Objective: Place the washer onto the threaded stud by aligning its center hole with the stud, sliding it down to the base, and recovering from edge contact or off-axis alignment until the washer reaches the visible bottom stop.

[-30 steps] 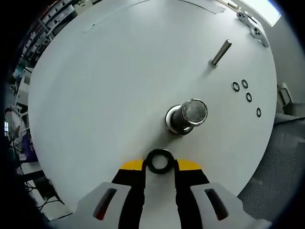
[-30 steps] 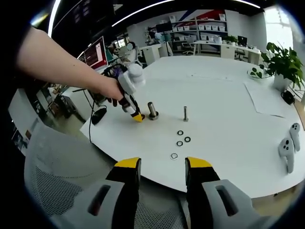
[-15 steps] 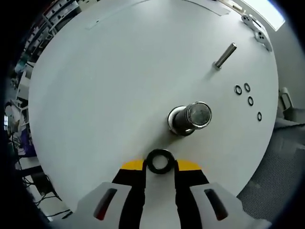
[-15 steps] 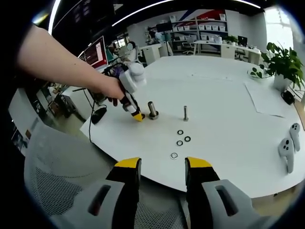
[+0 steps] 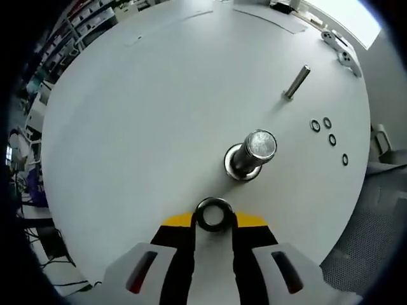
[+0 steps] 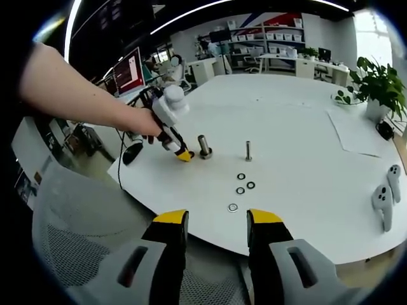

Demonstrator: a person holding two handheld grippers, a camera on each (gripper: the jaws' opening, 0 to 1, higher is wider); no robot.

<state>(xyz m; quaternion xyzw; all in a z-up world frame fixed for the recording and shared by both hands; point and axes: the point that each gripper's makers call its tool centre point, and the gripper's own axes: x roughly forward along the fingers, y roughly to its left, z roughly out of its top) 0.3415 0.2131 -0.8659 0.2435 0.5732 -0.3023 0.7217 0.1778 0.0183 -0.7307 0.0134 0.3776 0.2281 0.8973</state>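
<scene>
Left gripper (image 5: 213, 221) clamped on washer (image 5: 213, 214), just short of threaded stud (image 5: 249, 156) near the table (image 5: 146, 108) edge. Right gripper (image 6: 216, 222) parted, empty, off table's near edge.

The table (image 5: 146, 114) is viewed steeply from close above; from well back it is seen whole, the stud (image 5: 251, 154) (image 6: 204, 147) being shared.

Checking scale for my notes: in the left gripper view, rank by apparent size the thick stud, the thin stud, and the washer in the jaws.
1. thick stud
2. washer, held close to the camera, so its look is inflated
3. thin stud, farther off, so unsure
</scene>
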